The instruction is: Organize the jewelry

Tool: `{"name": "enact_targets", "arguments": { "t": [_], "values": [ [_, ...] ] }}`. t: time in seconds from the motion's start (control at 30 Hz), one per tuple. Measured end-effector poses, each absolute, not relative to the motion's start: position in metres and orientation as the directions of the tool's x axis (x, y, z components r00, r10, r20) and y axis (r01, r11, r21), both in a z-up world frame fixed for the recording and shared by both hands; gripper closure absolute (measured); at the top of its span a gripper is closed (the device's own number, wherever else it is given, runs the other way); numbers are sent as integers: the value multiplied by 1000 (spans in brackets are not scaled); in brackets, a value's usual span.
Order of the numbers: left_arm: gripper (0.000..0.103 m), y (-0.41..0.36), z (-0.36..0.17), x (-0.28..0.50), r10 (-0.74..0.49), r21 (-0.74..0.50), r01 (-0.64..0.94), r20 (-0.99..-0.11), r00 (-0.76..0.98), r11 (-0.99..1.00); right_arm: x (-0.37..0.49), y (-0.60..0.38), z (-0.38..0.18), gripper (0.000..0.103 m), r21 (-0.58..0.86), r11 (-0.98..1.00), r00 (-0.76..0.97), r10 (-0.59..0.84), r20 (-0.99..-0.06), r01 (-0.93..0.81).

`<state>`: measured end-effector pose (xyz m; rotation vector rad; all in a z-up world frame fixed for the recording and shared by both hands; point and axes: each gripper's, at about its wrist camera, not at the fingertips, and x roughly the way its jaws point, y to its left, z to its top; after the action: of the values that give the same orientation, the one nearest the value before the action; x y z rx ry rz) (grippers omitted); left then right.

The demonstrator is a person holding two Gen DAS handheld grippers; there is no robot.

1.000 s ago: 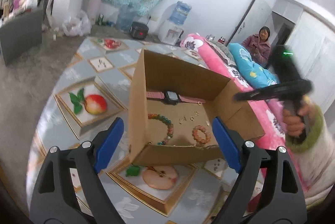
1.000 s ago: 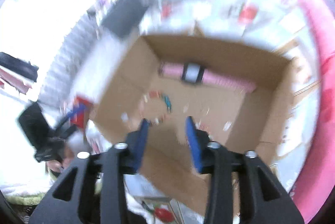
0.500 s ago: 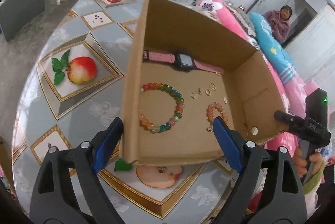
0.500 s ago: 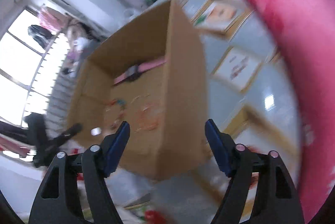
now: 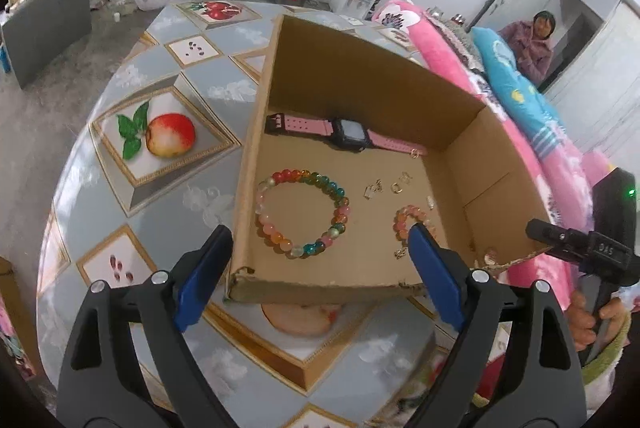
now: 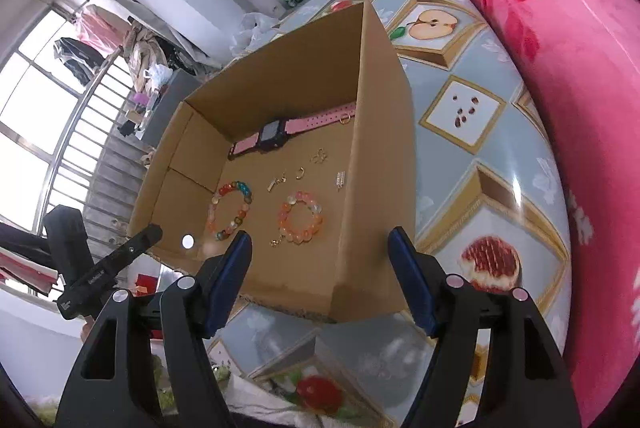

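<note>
Left gripper [image 5: 320, 268] and right gripper [image 6: 320, 268]: jaws wide, empty, outside cardboard box [image 5: 320, 294]. Inside: rainbow bead bracelet [image 5: 302, 214], orange bracelet [image 6: 301, 217], small clasps [image 5: 374, 188], pink watch [image 5: 344, 134] farthest. Approach step; next: reach in, pinch one bracelet.

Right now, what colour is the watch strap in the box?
Pink strap, clearest in the left wrist view.

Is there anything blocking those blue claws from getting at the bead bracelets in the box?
Only the cardboard box near wall stands between the left gripper and the rainbow bracelet. The top is open, so both it and the right gripper can reach the orange bracelet from above.
</note>
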<state>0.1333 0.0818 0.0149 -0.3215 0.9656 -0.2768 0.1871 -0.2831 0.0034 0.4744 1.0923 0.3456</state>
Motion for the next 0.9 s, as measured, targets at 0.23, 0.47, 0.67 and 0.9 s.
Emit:
{"name": "enact_targets", "arguments": {
  "t": [0.23, 0.47, 0.67, 0.9],
  "values": [
    [15, 77, 14, 95, -443, -438, 134, -745, 499, 889, 156, -304, -1, 33, 512, 859, 430, 464, -774, -5],
    [12, 78, 3, 71, -406, -409, 123, -733, 546, 904, 132, -313, -15, 33, 497, 866, 452, 423, -785, 53],
    [12, 68, 38, 33, -246, -221, 130, -656, 714, 967, 95, -311, 19, 21, 338, 941, 606, 258, -753, 19],
    [8, 55, 60, -9, -156, -141, 90, -579, 800, 986, 50, -282, 36, 9, 142, 990, 707, 115, -698, -21]
  ]
}}
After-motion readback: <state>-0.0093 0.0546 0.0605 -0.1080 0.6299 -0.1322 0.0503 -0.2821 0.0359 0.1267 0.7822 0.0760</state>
